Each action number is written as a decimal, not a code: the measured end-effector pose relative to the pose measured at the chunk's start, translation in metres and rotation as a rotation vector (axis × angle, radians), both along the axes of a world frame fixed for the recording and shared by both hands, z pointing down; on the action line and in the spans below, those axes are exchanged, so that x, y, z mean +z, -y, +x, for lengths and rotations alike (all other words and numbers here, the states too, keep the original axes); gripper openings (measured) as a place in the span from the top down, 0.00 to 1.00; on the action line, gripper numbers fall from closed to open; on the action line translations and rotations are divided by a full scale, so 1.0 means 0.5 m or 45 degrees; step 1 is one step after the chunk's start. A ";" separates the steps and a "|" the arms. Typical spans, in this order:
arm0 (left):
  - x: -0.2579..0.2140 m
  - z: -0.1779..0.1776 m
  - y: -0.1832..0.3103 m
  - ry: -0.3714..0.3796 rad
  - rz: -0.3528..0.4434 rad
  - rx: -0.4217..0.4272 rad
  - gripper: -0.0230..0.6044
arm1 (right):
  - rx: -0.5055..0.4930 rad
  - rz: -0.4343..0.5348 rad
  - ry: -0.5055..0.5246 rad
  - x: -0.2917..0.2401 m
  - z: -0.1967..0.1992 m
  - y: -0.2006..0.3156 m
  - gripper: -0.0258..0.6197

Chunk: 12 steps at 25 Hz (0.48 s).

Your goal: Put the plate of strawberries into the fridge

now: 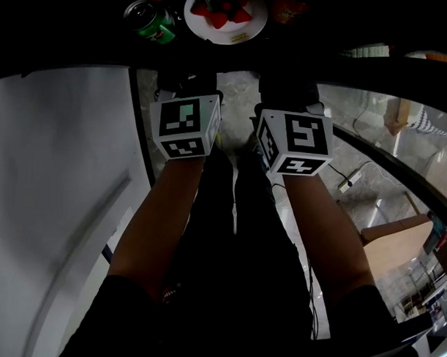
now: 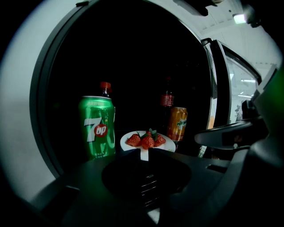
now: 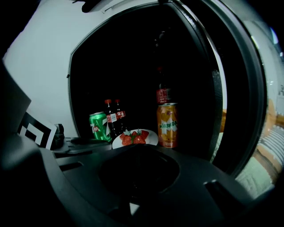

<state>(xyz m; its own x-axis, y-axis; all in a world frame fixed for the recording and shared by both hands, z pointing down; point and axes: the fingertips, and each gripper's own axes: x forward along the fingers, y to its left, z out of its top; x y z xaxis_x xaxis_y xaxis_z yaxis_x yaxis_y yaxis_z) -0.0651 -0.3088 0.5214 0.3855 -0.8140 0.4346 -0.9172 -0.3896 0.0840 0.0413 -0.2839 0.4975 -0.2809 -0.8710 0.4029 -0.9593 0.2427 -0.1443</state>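
The white plate of strawberries (image 2: 147,141) stands inside the dark fridge, between a green 7up can (image 2: 97,126) and an orange Mirinda can (image 2: 177,123). The head view shows the plate (image 1: 225,17) at the top, beyond both grippers. My left gripper (image 2: 144,153) is drawn back from the plate, jaws shut with nothing in them. My right gripper (image 3: 140,147) is also back from the plate (image 3: 135,138), shut and empty. The marker cubes (image 1: 185,125) (image 1: 294,144) sit side by side in front of the fridge opening.
Cola bottles (image 3: 113,117) stand behind the green can (image 3: 99,126), and another bottle (image 3: 163,93) stands behind the orange can (image 3: 167,124). The white fridge door (image 1: 63,168) hangs open at the left. A cable and cardboard (image 1: 397,242) lie on the floor at the right.
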 end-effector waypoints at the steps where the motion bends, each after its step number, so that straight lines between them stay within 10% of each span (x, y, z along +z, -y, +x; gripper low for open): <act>1: -0.004 -0.005 -0.002 0.000 0.004 0.000 0.88 | 0.002 0.001 0.000 -0.004 -0.001 0.000 0.95; 12: -0.068 -0.038 -0.016 0.000 0.066 0.024 0.88 | 0.021 0.027 0.002 -0.052 -0.010 0.000 0.95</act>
